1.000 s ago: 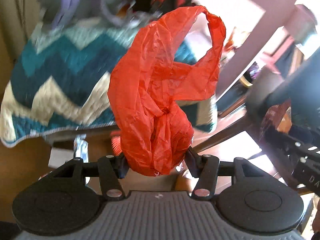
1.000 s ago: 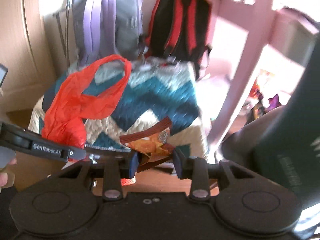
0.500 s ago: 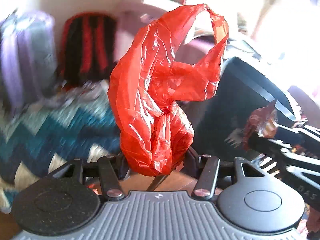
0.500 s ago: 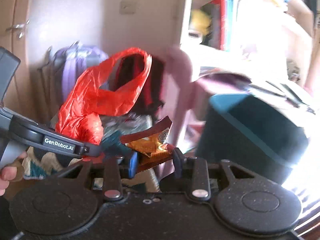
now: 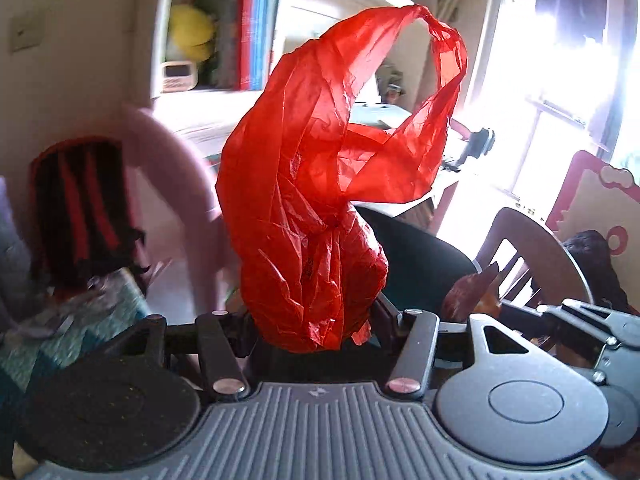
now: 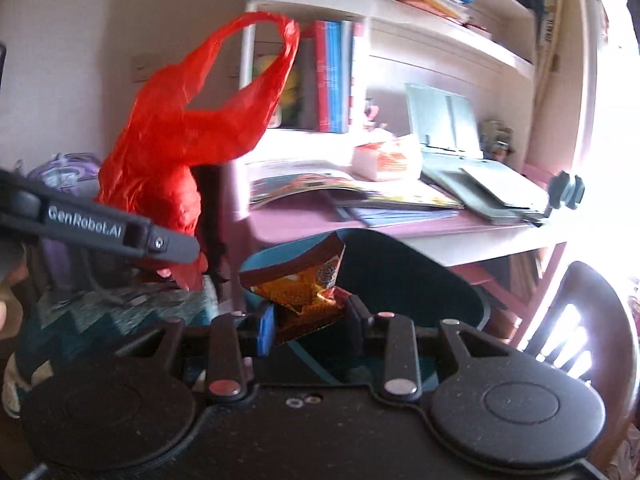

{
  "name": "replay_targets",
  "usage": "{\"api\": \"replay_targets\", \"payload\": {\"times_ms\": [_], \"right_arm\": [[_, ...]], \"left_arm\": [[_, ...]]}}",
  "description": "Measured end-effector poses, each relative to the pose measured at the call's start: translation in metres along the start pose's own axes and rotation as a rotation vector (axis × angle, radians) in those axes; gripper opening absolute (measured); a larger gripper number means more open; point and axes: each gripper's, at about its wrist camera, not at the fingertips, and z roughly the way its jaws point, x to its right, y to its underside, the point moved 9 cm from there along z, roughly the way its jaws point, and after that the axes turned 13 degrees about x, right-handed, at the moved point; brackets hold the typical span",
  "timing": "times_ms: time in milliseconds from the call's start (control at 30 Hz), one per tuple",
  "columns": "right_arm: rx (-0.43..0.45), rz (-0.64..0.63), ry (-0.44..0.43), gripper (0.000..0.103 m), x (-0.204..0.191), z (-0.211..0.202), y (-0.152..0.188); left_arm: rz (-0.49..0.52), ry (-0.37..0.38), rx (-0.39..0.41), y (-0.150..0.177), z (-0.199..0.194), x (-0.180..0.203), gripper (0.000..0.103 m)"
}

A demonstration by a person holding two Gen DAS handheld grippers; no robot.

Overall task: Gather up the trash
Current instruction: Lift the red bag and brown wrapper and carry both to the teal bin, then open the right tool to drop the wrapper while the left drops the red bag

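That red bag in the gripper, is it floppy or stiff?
The red bag looks thin and probably very light: light shows through it. Its creases and loose handle loop suggest it is floppy. Bunched in the left gripper, it likely crushes easily.

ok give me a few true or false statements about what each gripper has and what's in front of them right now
1. The left gripper is clamped on a red plastic bag. True.
2. The right gripper is empty. False: it is clamped on a crumpled orange and brown snack wrapper.
3. A dark teal bin stands open just beyond the wrapper. True.
4. The red bag already lies inside the bin. False: it is held up in the air, its handle loop standing above the gripper.
5. The desk behind the bin is bare. False: open books and papers lie on it.
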Motion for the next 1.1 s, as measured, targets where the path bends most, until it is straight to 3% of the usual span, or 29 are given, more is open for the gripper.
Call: {"api": "replay_targets", "payload": {"times_ms": [267,600,867,1100], "right_arm": [[-0.082,0.01,0.032,0.035,0.029,0.028,0.023],[-0.213,-0.009,0.042,0.036,0.043,0.067,0.056],[-0.257,-0.019,0.035,0.037,0.042,0.078,0.065],[-0.258,-0.019,0.038,0.041,0.044,0.076,0.065]], "left_arm": [[0.068,0.023,-0.068,0.005,0.054,0.048,0.056],[0.121,-0.021,-0.219,0.039,0.123,0.056,0.056],[0.172,-0.015,-0.298,0.06,0.147,0.063,0.056],[0.163,-0.007,-0.31,0.064,0.155,0.063,0.061]]}}
